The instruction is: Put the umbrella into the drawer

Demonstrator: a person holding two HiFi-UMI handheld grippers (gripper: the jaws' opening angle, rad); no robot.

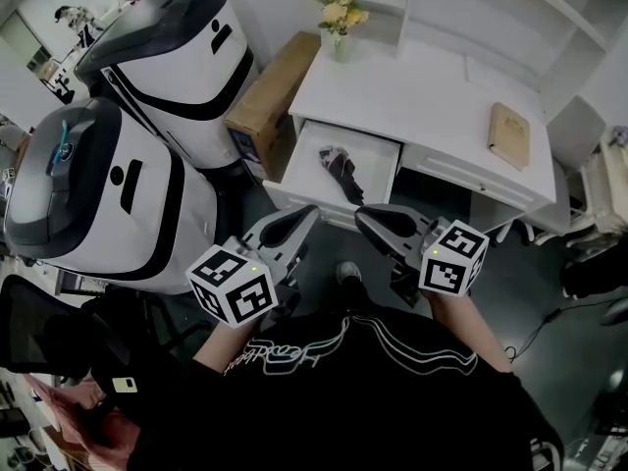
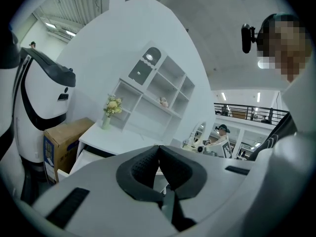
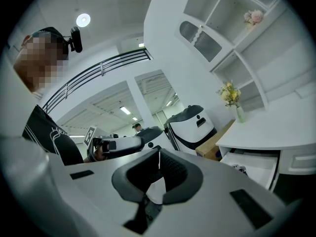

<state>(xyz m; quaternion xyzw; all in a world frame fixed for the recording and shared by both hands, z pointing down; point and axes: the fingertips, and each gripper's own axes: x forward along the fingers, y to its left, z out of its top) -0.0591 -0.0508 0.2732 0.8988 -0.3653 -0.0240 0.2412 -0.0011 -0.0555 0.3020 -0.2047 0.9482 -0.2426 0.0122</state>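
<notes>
The white desk's drawer (image 1: pixel 300 151) stands pulled open, and a dark folded umbrella (image 1: pixel 342 168) lies inside it. Both grippers hang side by side in front of the drawer, close to the person's body and apart from it. My left gripper (image 1: pixel 308 213) is shut with nothing between its pads (image 2: pixel 143 166). My right gripper (image 1: pixel 364 214) is also shut and empty. In the right gripper view the open drawer (image 3: pixel 256 168) shows at the right with a bit of the umbrella (image 3: pixel 240 169) in it. The left gripper view catches the drawer (image 2: pixel 85 155) at the lower left.
Two large white machines (image 1: pixel 182 52) (image 1: pixel 103 189) stand to the left of the desk, with a cardboard box (image 1: pixel 271 91) between them and it. On the desk top (image 1: pixel 422 96) are a flower vase (image 1: pixel 339 23) and a tan folder (image 1: pixel 508 133). A black chair (image 1: pixel 39 332) is at the lower left.
</notes>
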